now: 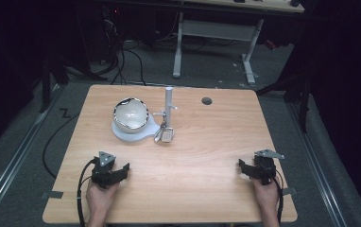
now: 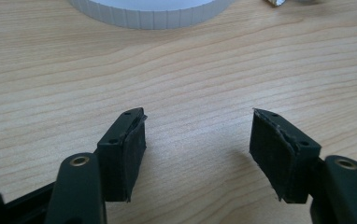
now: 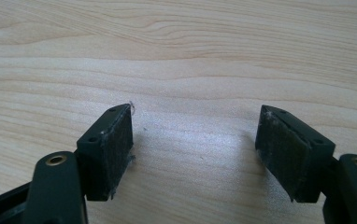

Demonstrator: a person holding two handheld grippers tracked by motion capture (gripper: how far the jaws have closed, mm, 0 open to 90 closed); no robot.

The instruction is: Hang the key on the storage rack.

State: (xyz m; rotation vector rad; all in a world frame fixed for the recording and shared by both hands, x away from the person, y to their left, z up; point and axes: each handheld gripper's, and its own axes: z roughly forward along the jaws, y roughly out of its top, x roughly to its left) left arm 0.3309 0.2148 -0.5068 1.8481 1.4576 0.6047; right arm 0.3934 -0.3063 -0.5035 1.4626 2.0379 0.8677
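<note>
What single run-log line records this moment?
left gripper: open, empty | right gripper: open, empty | white bowl: on round pale base | wooden table

Dim room, grey floor [image 1: 18,142], white-legged desk [image 1: 216,28]

Hand-held gripper [image 2: 197,140] jaws apart over wooden table [image 2: 190,70], white ribbed base [image 2: 153,11] beyond

wooden table [image 1: 202,156], perhaps cables [image 1: 122,61] behind
</note>
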